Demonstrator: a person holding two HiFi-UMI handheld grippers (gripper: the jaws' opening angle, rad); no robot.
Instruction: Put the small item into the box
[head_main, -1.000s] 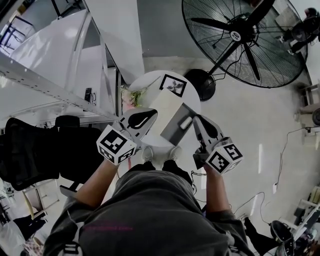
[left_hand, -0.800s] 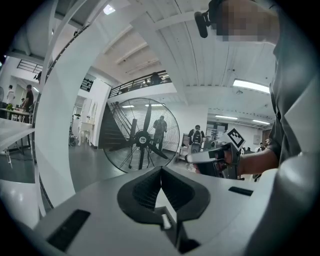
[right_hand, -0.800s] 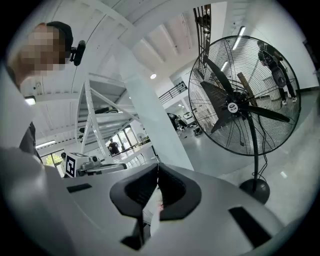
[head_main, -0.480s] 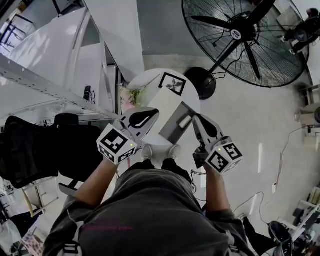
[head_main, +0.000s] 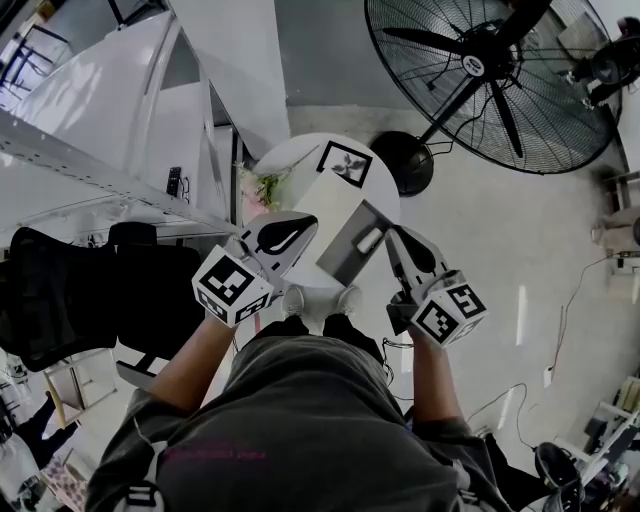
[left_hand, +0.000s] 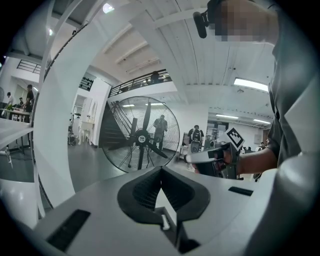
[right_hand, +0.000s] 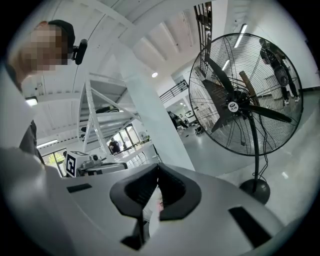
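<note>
- Lying on the flat grey rectangular box (head_main: 343, 258) on the round white bench (head_main: 298, 162), the small white oblong item (head_main: 370, 241) is sitting just beside the right claw (head_main: 394, 240), on the side facing the left claw (head_main: 306, 228).
- Its long axis is seemingly running slantwise across the right claw's line.
- The right claw is hovering nearer; the left is hanging farther off.
- Both claws are pinching fully together, gripping nothing.
- Whether the item is already resting inside the box is unclear.

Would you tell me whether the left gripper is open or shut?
Shut: the left gripper shows its jaws meeting at the tips, nothing between them.
</note>
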